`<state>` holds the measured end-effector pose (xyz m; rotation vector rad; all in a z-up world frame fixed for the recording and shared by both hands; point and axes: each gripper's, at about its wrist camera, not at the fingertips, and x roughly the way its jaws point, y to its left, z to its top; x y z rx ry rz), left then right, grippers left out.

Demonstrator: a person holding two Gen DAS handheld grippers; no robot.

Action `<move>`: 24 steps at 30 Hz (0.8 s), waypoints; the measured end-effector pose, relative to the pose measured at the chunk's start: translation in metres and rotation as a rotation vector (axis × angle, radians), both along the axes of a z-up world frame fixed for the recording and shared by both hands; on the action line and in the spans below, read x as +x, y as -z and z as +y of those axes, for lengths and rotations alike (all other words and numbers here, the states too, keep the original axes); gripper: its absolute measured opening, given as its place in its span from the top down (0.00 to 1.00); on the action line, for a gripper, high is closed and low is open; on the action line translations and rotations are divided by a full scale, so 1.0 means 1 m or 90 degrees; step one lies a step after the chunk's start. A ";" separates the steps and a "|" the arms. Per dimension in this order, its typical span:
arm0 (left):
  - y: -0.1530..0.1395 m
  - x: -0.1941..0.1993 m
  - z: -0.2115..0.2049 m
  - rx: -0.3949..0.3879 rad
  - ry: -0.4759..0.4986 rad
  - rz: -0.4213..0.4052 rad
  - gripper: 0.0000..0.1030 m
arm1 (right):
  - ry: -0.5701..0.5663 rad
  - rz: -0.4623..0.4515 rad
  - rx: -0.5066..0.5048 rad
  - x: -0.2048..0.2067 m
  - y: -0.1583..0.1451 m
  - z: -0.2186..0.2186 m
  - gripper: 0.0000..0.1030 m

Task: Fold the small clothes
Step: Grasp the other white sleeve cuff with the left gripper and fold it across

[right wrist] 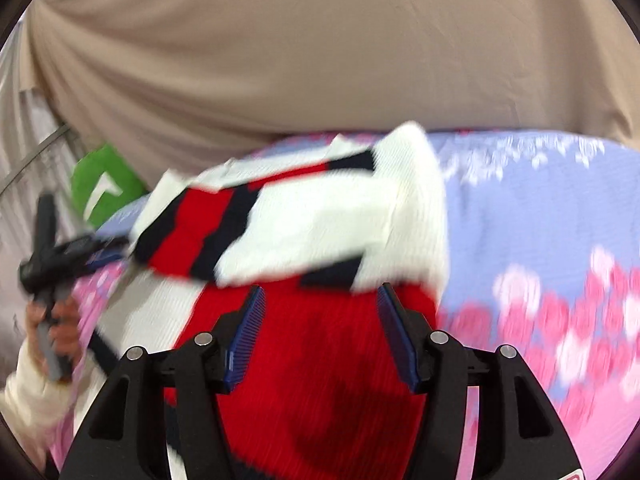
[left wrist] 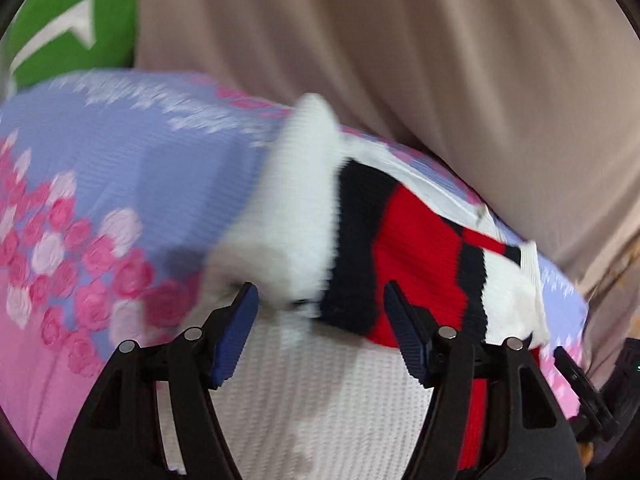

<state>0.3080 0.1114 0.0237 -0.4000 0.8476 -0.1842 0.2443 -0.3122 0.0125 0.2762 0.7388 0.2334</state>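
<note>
Knit in red, white and navy, the small sweater [right wrist: 304,220] lies on the flowered bed [right wrist: 540,208], its top already doubled over toward 12 o'clock. Both the left tool [left wrist: 320,300] and the right tool [right wrist: 320,300] stand spread, pinching nothing. More folds probably remain.

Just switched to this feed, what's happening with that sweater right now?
A person is folding a small red, white and black sweater on a floral bedspread, one gripper in each hand. Part of it is already folded over. Both the left gripper and the right gripper are open above the knit, gripping nothing. Both views are blurred.
</note>
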 end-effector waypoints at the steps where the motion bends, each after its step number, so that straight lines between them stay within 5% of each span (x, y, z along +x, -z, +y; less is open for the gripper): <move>1: 0.002 -0.001 0.010 -0.020 -0.006 0.006 0.39 | 0.002 0.011 0.014 0.012 0.001 -0.002 0.45; 7: 0.012 0.002 0.029 -0.093 0.009 0.039 0.39 | 0.030 0.077 0.057 0.062 0.023 -0.005 0.45; 8: 0.013 0.004 0.028 -0.109 0.020 0.046 0.39 | 0.031 0.085 0.058 0.066 0.025 -0.003 0.50; 9: 0.011 0.008 0.027 -0.120 0.027 0.047 0.39 | 0.033 0.086 0.052 0.070 0.025 0.000 0.71; 10: 0.009 0.010 0.026 -0.122 0.028 0.042 0.42 | 0.031 0.083 0.046 0.072 0.023 0.002 0.82; 11: 0.007 0.014 0.014 -0.115 0.026 0.035 0.46 | 0.023 0.067 0.052 0.072 0.014 0.004 0.87; 13: -0.002 0.022 0.008 -0.068 -0.001 0.014 0.83 | 0.005 -0.002 0.077 0.060 -0.014 0.005 0.89; 16: -0.016 0.015 0.010 0.029 -0.068 -0.039 0.87 | -0.021 -0.128 0.087 0.026 -0.056 0.002 0.90; 17: -0.015 0.012 0.008 0.057 -0.076 -0.047 0.87 | -0.013 -0.129 0.064 0.026 -0.054 0.001 0.90; 21: 0.007 0.015 -0.002 0.111 -0.066 -0.015 0.88 | 0.034 0.060 -0.073 0.070 0.023 0.001 0.92; 24: 0.016 0.015 -0.003 0.127 -0.067 -0.011 0.88 | 0.021 -0.019 0.004 0.050 0.002 -0.007 0.92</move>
